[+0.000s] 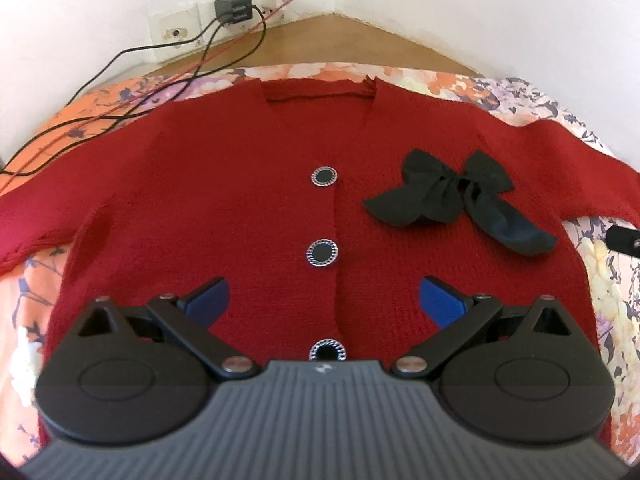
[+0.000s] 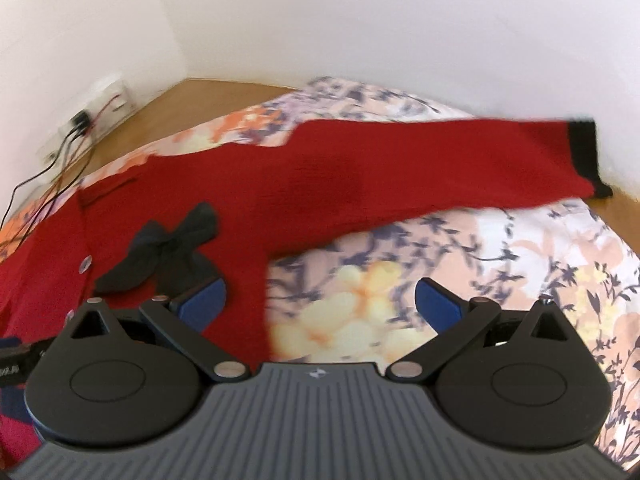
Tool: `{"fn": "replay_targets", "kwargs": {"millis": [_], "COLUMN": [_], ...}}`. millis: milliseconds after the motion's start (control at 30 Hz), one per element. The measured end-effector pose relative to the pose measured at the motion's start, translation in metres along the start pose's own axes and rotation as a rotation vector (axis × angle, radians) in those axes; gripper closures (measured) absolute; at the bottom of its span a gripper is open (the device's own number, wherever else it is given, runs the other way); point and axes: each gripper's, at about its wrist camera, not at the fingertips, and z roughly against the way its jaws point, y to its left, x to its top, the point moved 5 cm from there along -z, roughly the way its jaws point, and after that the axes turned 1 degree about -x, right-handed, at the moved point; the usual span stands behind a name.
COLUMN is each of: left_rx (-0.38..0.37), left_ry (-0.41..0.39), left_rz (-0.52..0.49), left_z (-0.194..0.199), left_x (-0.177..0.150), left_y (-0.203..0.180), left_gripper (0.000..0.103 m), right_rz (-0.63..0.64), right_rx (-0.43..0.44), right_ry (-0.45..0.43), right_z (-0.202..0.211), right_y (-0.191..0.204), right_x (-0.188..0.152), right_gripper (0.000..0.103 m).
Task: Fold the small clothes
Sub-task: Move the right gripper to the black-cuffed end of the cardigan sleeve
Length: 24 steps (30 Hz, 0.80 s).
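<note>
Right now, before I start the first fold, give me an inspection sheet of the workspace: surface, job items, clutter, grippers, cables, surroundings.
Surface: floral-print cloth spread over a brown wooden top.
Job's things: red knitted cardigan lying flat, front up, closed down the front, three round black buttons with silver rims; its black fabric bow rests on the chest; one sleeve with a black cuff stretched out sideways.
Clutter: nothing seen.
Grippers: left gripper open, above the cardigan's lower front; right gripper open, over the cardigan's side edge and the cloth; neither holds anything.
Cables: black and red wires run from a black plug adapter across the cloth's far corner.
Surroundings: white walls meeting at a corner.
</note>
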Motion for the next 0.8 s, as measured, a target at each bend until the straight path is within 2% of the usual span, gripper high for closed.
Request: {"fn": "replay_targets", "kwargs": {"millis": [333,533,800], "left_rx": [0.002,0.004,0.056], "left_ry": [0.031,0.057,0.042], "left_rz": [-0.005,0.005,-0.011], "left_z": [-0.024,-0.034,-0.039], "left_x": [-0.002,-0.011,-0.018], "left_y": [-0.02,-0.029,-0.035], "left_gripper": [0.0,0.0,0.0], "right_rz": [-0.218,-0.31,-0.367], "right_rx": [0.017,0.024,0.073], "right_ry": [0.045,0.019,-0.043], "right_z": [-0.038,-0.06,-0.084], "right_y": [-0.082,-0.118,-0.144], "right_x": [0.026,0.043,0.058], "right_gripper": [0.0,0.0,0.0]}}
